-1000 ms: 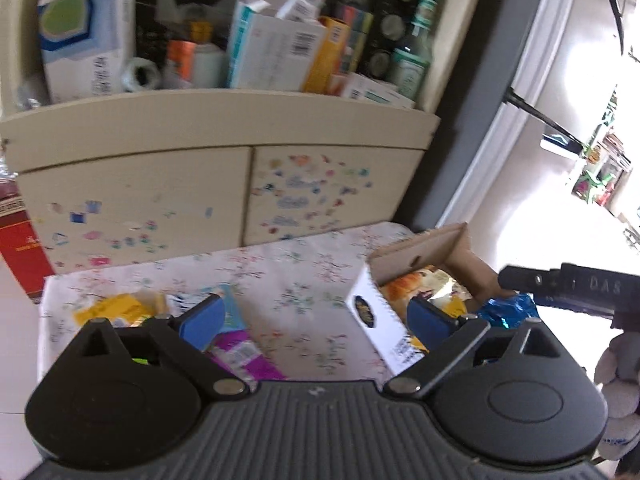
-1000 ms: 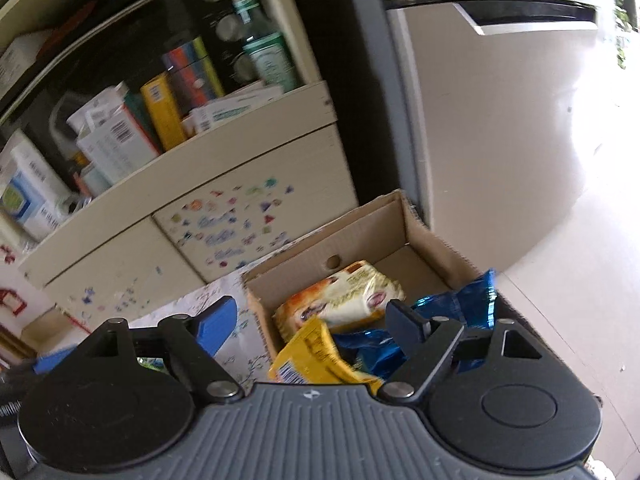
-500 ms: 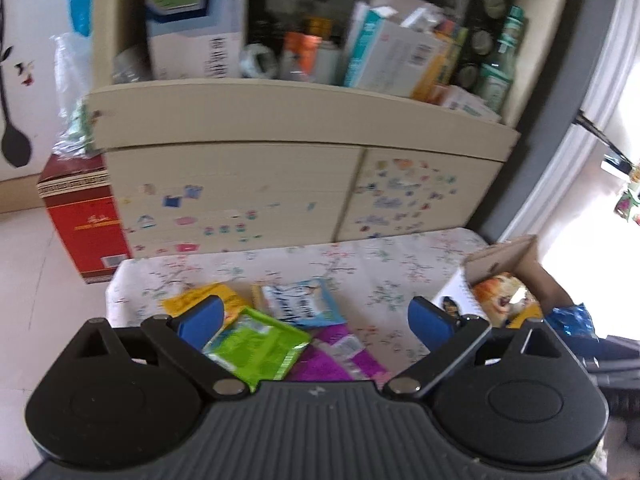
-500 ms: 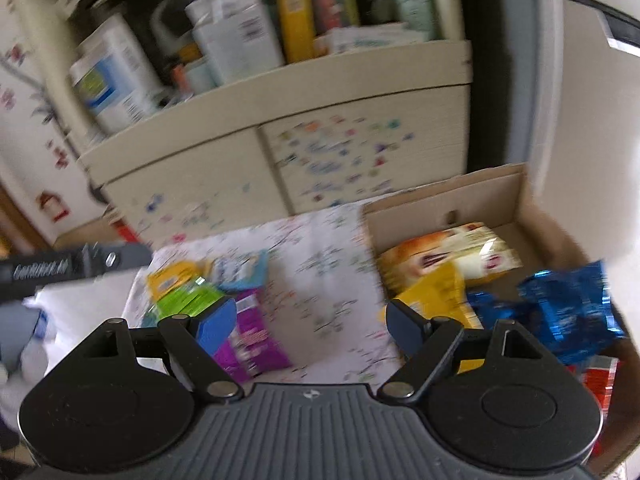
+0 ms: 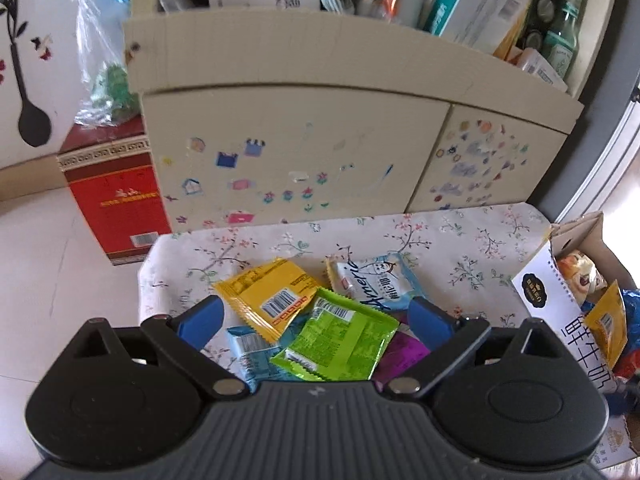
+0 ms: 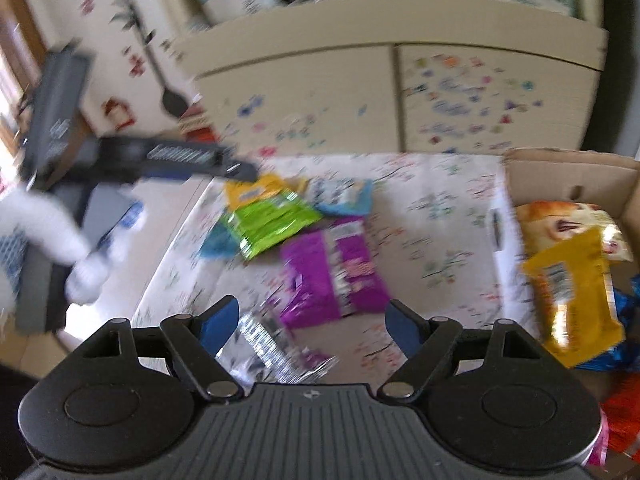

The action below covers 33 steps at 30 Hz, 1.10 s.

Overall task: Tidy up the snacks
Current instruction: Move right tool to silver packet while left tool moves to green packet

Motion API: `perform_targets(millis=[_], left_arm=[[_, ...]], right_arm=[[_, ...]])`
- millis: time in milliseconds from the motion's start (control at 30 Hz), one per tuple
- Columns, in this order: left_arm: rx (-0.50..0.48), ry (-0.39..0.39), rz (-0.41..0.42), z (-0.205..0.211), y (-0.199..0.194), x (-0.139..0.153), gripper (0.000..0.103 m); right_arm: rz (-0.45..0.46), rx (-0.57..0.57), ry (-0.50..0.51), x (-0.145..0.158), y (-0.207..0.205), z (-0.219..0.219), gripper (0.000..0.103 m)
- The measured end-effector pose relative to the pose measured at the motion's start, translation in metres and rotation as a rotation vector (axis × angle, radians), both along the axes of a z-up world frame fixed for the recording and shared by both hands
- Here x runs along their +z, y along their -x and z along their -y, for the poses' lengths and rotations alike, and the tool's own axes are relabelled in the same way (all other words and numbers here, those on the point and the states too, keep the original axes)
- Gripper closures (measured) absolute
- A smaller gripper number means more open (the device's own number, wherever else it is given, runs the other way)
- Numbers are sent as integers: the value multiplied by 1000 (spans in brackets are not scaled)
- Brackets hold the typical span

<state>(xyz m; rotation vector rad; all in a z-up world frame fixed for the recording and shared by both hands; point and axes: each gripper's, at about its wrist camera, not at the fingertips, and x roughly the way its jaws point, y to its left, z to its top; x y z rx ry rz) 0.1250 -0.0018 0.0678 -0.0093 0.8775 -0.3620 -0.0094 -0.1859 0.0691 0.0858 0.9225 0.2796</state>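
Landmark: cardboard box (image 6: pixel 568 168) at the right end of the floral-cloth table (image 5: pixel 460 240), already holding a few packets.

Loose snacks lie in a pile well left of the box: yellow packet (image 5: pixel 272 296), green packet (image 5: pixel 340 340), pale blue packet (image 5: pixel 376 284), purple packet (image 6: pixel 336 272) on the box side of the pile.

Left gripper (image 5: pixel 316 316): jaws spread wide, nothing pinched. The green packet lies below and between its fingers, long axis slanting across the gap, not along it.

Right gripper (image 6: pixel 312 320): jaws wide and closing slightly, nothing pressed between them. The purple packet sits just ahead of its fingertips, long axis running roughly away from the camera. A silvery wrapper (image 6: pixel 272 344) lies closer in, too blurred to identify.

My read: left hand is nearer the green packet, right hand nearer the purple packet and the box. Either pick needs further descent first; green may need a wrist roll.
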Motion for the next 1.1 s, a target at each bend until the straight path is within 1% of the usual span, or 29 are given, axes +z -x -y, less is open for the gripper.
perform_targets(millis=[133,233,333,400,500,633,733,767,800,867,933,1000,1033,1100], left_arm=[[-119,-19,8,11,-4,-10,6],[-197,-31,9,18,-4,-18,6],[-263,-75,19,25,-2,-27,7],[-278,-91,14,27,-3,-33,8],[-299,-96,4,30,-4,-39,8],[-322,-124,5,37,-5,-48,8],[-302,-105,0,36,-9,-50,8],[-295,-98,-3,36,-10,-50,8],[-291,-91,-6,36,-11,-51,10],[-293,-79,-13,36,-10,-51,14],[-293,-68,-28,36,-10,-50,26],[-297,-38,-63,33,-10,-49,34],[-301,-33,-74,32,-9,-48,36],[-318,-48,-69,29,-4,-47,37]], right_arm=[[-21,83,37,-15,1,-20,21],[-33,122,68,-24,2,-29,21],[-37,141,95,-31,2,-33,22],[-37,148,115,-36,1,-36,22],[-29,164,148,-40,2,-42,22],[-26,181,170,-47,0,-48,22],[-36,186,183,-51,0,-53,28],[-40,189,189,-53,0,-54,31],[-47,193,195,-55,0,-55,36],[-57,188,211,-57,0,-57,37],[-62,188,212,-56,1,-56,39],[-87,177,209,-53,1,-54,40],[-100,166,206,-53,1,-51,40],[-122,142,199,-51,1,-45,40]])
